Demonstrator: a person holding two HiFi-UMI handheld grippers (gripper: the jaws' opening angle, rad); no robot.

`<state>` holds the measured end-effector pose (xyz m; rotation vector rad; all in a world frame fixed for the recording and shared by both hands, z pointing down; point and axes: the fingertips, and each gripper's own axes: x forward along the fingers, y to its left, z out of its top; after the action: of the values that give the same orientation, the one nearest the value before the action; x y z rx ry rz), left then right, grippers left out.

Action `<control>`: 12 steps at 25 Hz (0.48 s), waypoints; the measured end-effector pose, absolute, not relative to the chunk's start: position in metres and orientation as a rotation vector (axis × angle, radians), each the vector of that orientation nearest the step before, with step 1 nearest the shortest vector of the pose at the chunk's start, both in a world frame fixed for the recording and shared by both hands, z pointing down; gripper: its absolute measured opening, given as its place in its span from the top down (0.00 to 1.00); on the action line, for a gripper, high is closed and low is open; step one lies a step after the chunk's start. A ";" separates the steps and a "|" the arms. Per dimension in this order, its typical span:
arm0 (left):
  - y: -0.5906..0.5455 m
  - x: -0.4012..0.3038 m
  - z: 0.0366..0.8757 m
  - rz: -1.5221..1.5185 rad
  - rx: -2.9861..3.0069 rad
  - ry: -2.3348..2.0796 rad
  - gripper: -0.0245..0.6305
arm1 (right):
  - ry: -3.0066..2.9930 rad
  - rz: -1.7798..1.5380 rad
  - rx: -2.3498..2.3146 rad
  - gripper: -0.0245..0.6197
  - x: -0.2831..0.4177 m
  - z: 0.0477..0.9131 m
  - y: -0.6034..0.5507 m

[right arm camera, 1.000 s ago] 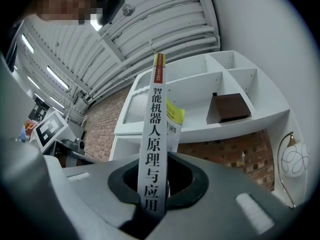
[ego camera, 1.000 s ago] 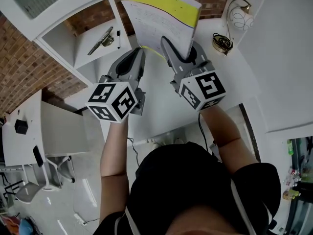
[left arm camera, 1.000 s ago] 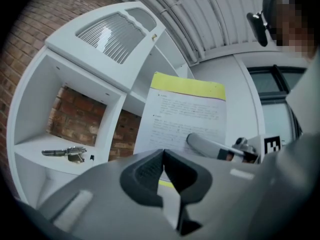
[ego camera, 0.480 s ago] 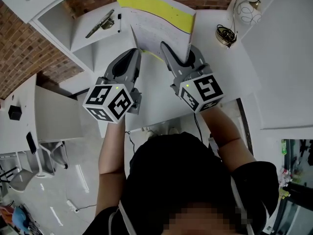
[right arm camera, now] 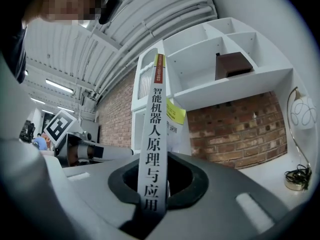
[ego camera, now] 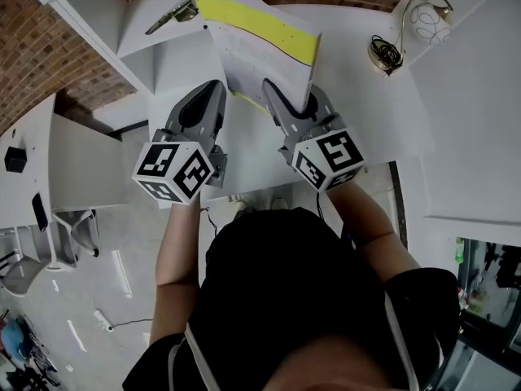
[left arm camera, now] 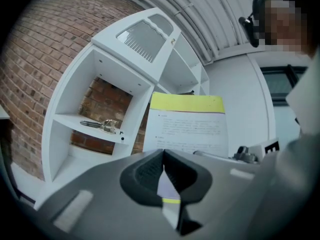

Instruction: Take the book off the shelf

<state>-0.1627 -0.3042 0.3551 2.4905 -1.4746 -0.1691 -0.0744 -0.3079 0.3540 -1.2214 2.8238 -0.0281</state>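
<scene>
The book (ego camera: 260,43) has a white cover with a yellow band and a grey spine printed with dark characters (right arm camera: 152,134). It stands upright in front of the white shelf unit (ego camera: 122,23), clear of its compartments. My right gripper (ego camera: 281,104) is shut on the book's lower edge, and the spine runs up between the jaws (right arm camera: 152,179). Just left of the book, my left gripper (ego camera: 213,96) has its tips together with nothing held. In the left gripper view the book's cover (left arm camera: 187,124) shows past the closed tips (left arm camera: 163,156).
A metal hand tool (ego camera: 172,13) lies on a shelf board. A brown box (right arm camera: 232,64) sits in an upper compartment. A globe lamp (ego camera: 427,23) and a coiled cable (ego camera: 384,53) stand at the right on the white tabletop (ego camera: 383,104). Brick wall lies behind.
The shelf has slid toward the top edge of the head view, while both grippers and the book sit slightly lower. The right grip on the book is unchanged.
</scene>
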 end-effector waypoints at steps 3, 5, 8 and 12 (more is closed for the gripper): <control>-0.298 -0.164 0.366 -0.138 2.487 -1.496 0.96 | 2.849 -0.072 -1.184 0.86 -0.081 0.364 -0.304; -0.295 -0.166 0.375 -0.109 2.468 -1.520 0.96 | 2.862 -0.093 -1.163 0.86 -0.085 0.369 -0.301; -0.290 -0.172 0.389 -0.098 2.429 -1.540 0.96 | 2.876 -0.119 -1.145 0.86 -0.090 0.375 -0.297; -0.284 -0.176 0.402 -0.108 2.399 -1.544 0.96 | 2.889 -0.146 -1.118 0.86 -0.098 0.382 -0.291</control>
<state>-0.1763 -0.2840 0.4023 2.3988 -1.5436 -0.1075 -0.0976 -0.2907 0.3821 -1.1176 2.8891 -0.1460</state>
